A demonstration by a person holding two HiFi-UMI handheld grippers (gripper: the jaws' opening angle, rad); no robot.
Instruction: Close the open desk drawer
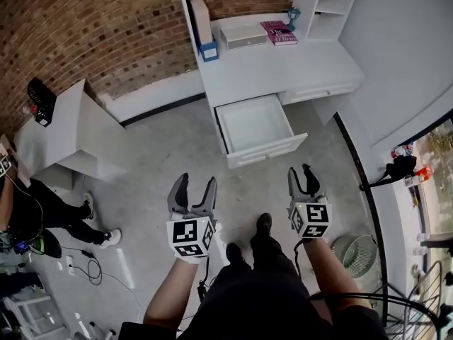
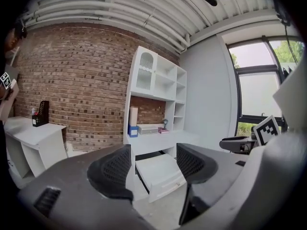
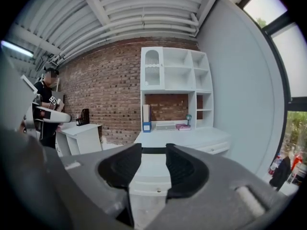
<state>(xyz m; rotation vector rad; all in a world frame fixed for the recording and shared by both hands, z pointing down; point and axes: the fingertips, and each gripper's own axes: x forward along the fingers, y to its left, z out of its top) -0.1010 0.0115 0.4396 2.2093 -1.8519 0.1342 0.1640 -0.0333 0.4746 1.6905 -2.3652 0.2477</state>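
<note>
Drawer [image 1: 256, 127] hangs open below tabletop [image 1: 283, 69] front edge, left part. L gripper [image 1: 192, 184] fingers wide, R gripper [image 1: 302, 172] fingers narrower, both empty, well apart from it. Prob. light, rigid, slides easily: push front panel [image 1: 267, 151] mid-width.

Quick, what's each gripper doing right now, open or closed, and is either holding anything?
Left gripper: open wide, holding nothing.
Right gripper: open, with a narrower gap, holding nothing.
</note>
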